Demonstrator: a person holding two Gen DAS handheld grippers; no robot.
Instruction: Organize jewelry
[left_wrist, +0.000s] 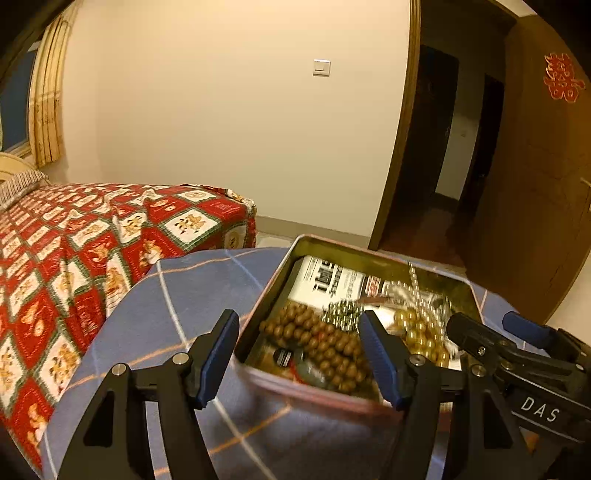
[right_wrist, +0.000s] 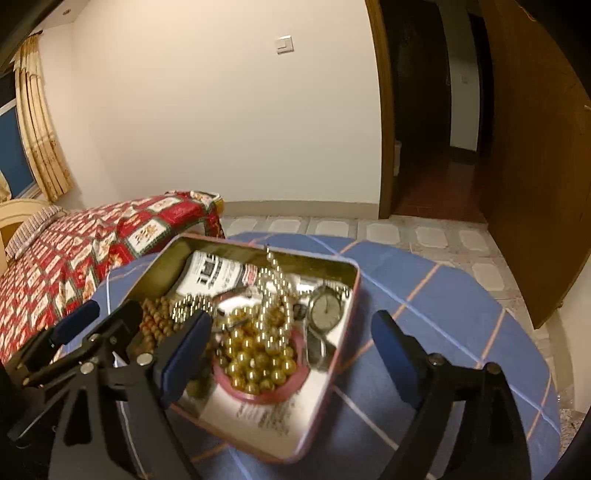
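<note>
Standing by the little round table with the blue checked cloth (right_wrist: 443, 295), I see an open metal tin (right_wrist: 343, 295) sitting on it, pink around the rim and pretty crammed. Both grippers hang over it with their jaws spread wide, nothing between the fingers of either one.

The left gripper (left_wrist: 299, 354) straddles the tin's near-left corner: one blue-padded finger is out over the cloth, the other over the inside of the tin, above the brown wooden beads (left_wrist: 325, 347). The right gripper (right_wrist: 291, 354) is spread even wider, one finger over the tin's left half, the other well off to the right over bare cloth.

Inside the tin, from left to right:
- brown wooden beads heaped at the left
- a small silvery bead bracelet (right_wrist: 192, 304) just beside them
- a pile of gold pearls (right_wrist: 258, 362) in a round pink dish (right_wrist: 273, 397) near the front
- a paler pearl strand (right_wrist: 273, 295) draped up over that pile toward the back wall
- a silver watch (right_wrist: 325, 310) with a pale face against the right wall

Some printed paper (right_wrist: 218, 273) lies under it all. Everything's a bit motion-blurred, so finer detail is hard to make out.

Behind the table there's a bed with a red patterned quilt (left_wrist: 74, 251), a wall switch (left_wrist: 321, 67) and an open wooden door (right_wrist: 535, 166).
</note>
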